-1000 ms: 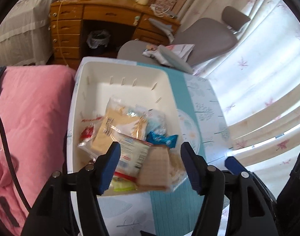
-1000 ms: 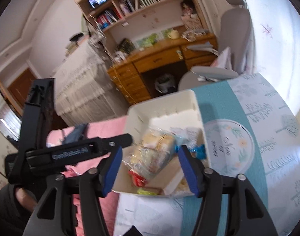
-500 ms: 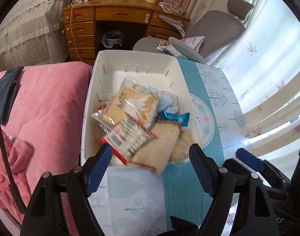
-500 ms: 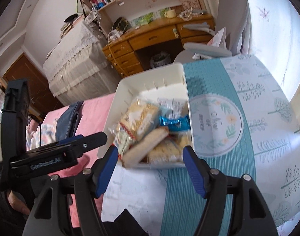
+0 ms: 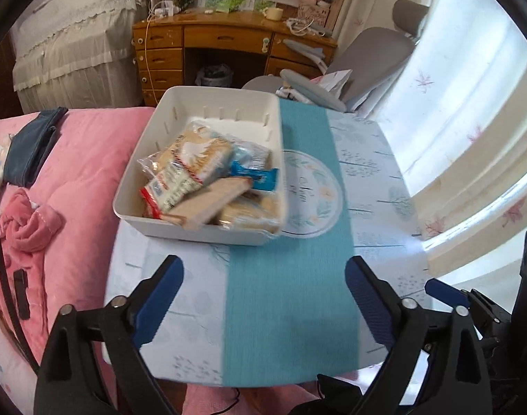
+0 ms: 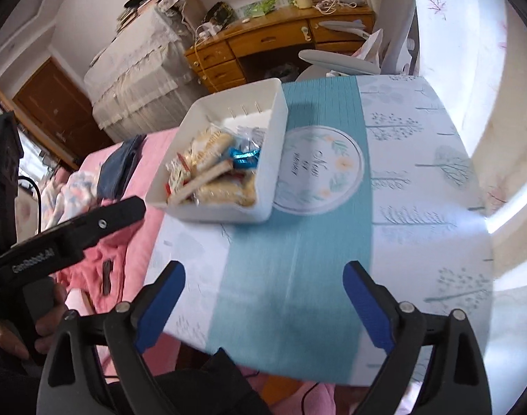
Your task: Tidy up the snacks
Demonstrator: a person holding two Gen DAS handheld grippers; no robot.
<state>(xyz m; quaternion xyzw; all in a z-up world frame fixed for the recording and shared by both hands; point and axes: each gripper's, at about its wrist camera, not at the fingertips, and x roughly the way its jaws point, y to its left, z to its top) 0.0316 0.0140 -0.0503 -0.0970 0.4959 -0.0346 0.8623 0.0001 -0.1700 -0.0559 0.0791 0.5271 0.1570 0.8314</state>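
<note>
Currently both tongs, left gripper [image 5: 263, 297] and right gripper [image 6: 263, 294], are opening with nothing between them; snack bin [image 5: 194, 231] sits ahead and left of both, long axis pointing away, left slightly nearer.

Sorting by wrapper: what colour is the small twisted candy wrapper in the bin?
Shiny blue candy wrapper, clearest in the right wrist view.
</note>
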